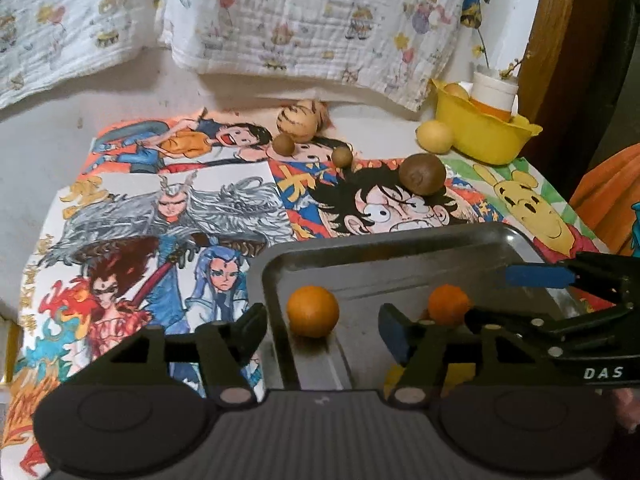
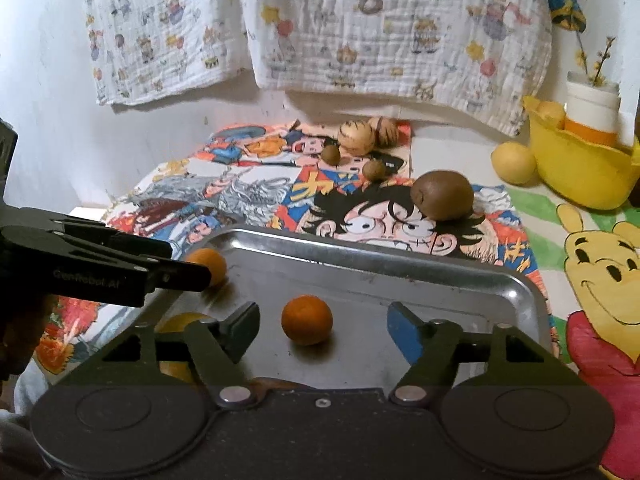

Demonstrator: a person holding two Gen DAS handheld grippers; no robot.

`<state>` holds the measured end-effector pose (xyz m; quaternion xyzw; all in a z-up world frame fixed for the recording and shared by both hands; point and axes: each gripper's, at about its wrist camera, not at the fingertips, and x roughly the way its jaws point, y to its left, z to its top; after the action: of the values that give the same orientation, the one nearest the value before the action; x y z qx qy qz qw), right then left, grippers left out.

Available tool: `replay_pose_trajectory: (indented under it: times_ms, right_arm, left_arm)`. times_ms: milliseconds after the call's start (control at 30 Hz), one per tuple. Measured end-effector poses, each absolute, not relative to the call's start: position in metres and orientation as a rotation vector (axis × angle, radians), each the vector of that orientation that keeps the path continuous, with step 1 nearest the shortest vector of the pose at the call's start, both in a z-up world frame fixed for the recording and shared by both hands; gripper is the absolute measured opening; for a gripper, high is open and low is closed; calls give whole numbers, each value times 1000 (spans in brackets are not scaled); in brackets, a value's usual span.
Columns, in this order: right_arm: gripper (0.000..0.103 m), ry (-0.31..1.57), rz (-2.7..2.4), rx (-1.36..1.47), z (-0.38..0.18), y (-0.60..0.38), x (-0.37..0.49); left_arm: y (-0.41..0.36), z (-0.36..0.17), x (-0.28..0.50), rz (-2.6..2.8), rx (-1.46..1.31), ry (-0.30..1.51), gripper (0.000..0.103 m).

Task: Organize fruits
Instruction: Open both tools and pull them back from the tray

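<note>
A steel tray [image 1: 400,268] [image 2: 360,268] lies on the cartoon-print cloth. Two oranges lie in it: one [image 1: 313,311] between my left gripper's open fingers, also seen in the right wrist view [image 2: 206,266], and one [image 2: 307,320] between my right gripper's open fingers, also seen in the left wrist view [image 1: 448,304]. My left gripper [image 1: 324,332] and right gripper [image 2: 324,330] are both open and empty, low over the tray's near edge. Beyond the tray lie a brown kiwi [image 1: 422,174] [image 2: 442,196], two small brown fruits [image 1: 284,145] [image 1: 342,157] and two striped melons [image 1: 297,123] [image 2: 357,136].
A yellow bowl [image 1: 484,136] [image 2: 580,176] holding a white jar stands at the back right, with a lemon [image 1: 435,137] [image 2: 513,162] beside it. A printed cloth [image 2: 360,32] hangs on the wall behind. Another yellow fruit [image 2: 176,322] sits at the tray's near left.
</note>
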<state>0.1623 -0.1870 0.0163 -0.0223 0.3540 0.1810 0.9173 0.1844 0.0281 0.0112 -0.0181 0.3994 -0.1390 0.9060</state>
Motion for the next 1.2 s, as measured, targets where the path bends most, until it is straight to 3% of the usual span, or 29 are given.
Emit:
replay_pose_trajectory:
  times_ms: [233, 400, 1200]
  right_arm:
    - [94, 672, 385, -39, 32, -187, 136]
    - [102, 647, 449, -36, 38, -186, 116]
    - [102, 746, 432, -119, 27, -208, 66]
  left_arm:
    - [37, 26, 161, -263, -34, 785, 95]
    - [40, 36, 133, -290, -6, 737, 102]
    - [67, 22, 76, -318, 108, 820, 102]
